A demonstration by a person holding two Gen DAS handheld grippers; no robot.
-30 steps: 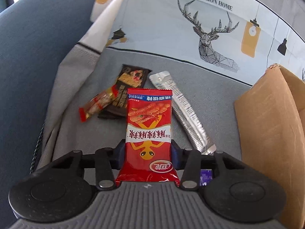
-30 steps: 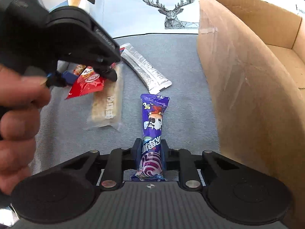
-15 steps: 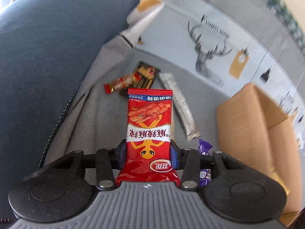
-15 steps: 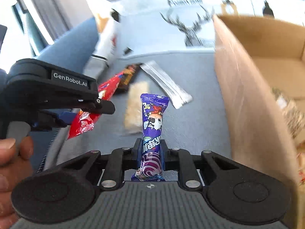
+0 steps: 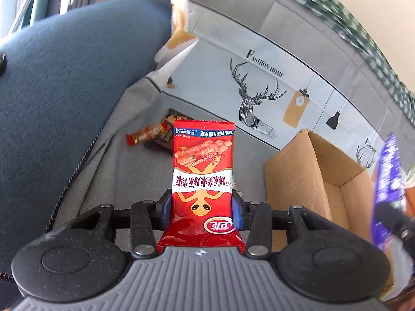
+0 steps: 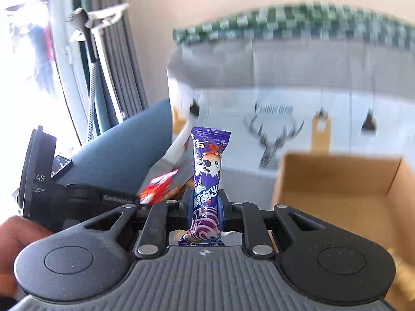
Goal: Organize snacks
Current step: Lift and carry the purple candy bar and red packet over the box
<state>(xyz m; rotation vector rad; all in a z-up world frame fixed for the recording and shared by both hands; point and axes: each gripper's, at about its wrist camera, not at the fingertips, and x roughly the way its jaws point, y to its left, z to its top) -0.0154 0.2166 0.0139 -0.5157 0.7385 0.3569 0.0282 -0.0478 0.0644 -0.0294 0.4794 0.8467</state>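
Observation:
My left gripper (image 5: pixel 201 207) is shut on a red snack packet (image 5: pixel 202 178) and holds it upright, well above the grey sofa seat (image 5: pixel 124 171). My right gripper (image 6: pixel 205 204) is shut on a purple snack packet (image 6: pixel 208 171), also lifted. The open cardboard box (image 5: pixel 319 178) stands to the right on the seat; in the right wrist view the box (image 6: pixel 337 189) is ahead and right. The purple packet (image 5: pixel 389 181) and right gripper show at the left wrist view's right edge. The left gripper with the red packet (image 6: pixel 158 186) shows left in the right wrist view.
A small red-orange snack (image 5: pixel 147 134) and a dark packet (image 5: pixel 168 129) lie on the seat at the back left. A blue sofa arm (image 5: pixel 64 103) rises on the left. A deer-print cloth (image 5: pixel 259 90) covers the backrest.
Both grippers have risen with their packets and tilted up. The seat and its snacks have dropped away, and the box opening has come into view on the right.

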